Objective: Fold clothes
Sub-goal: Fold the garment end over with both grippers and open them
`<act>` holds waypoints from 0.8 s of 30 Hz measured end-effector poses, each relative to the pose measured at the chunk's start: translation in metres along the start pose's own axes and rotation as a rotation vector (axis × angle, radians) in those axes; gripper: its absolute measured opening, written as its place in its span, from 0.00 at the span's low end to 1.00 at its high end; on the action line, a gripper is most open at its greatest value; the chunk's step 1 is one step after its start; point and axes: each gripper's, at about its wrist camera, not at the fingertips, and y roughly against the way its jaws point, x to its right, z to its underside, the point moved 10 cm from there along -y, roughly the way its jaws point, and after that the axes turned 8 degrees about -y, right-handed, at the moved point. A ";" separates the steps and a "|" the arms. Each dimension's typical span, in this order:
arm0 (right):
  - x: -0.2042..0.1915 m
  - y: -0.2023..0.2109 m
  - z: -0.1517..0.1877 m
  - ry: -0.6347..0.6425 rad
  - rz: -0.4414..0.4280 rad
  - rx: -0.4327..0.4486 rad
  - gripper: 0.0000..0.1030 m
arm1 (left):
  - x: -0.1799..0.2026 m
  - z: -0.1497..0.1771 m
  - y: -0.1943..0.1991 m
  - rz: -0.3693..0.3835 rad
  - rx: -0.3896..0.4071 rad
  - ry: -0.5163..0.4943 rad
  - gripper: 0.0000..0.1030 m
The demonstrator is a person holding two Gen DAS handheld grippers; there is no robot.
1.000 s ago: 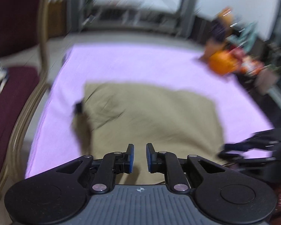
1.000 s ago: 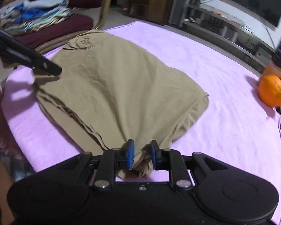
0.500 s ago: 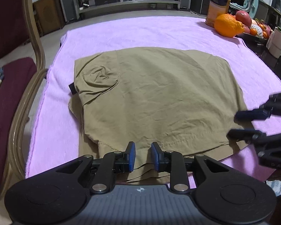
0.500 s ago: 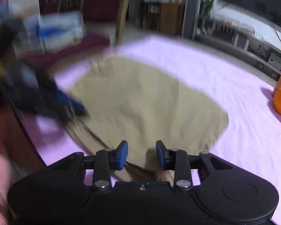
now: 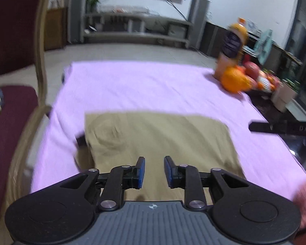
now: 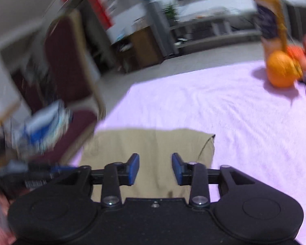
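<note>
A khaki garment (image 5: 159, 138) lies folded flat on the pink cloth (image 5: 144, 87) near the front edge; in the right wrist view the same garment (image 6: 153, 147) shows a loose thread at its right corner. My left gripper (image 5: 154, 169) hovers open above the garment's near edge, nothing between its blue pads. My right gripper (image 6: 155, 168) is open too, above the garment with its jaws wide apart. A finger of the right gripper (image 5: 281, 127) reaches in from the right in the left wrist view. Both views are motion-blurred.
An orange (image 5: 233, 80), a juice bottle (image 5: 233, 42) and other fruit (image 5: 253, 72) stand at the cloth's far right corner. A maroon chair with a wooden frame (image 5: 14, 110) stands left; folded clothes (image 6: 44, 126) are stacked on its seat. Pink cloth lies bare beyond the garment.
My right gripper let go of the garment's corner and opened wide. Both grippers have pulled back and tilted up. The garment now lies shorter, folded closer to the front edge.
</note>
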 end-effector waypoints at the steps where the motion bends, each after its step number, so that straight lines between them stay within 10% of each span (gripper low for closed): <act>1: 0.002 -0.009 -0.006 -0.049 -0.009 0.001 0.02 | -0.004 -0.004 -0.009 -0.012 0.002 0.009 0.15; 9: 0.003 -0.102 -0.007 -0.317 -0.201 -0.108 0.05 | -0.033 -0.035 -0.084 -0.097 0.009 0.090 0.05; 16: 0.069 -0.140 0.009 -0.594 -0.285 -0.128 0.00 | -0.072 -0.003 -0.100 -0.095 -0.009 0.359 0.13; 24: 0.144 -0.091 -0.011 -0.664 0.030 0.135 0.03 | -0.121 0.027 -0.069 -0.363 -0.093 0.482 0.08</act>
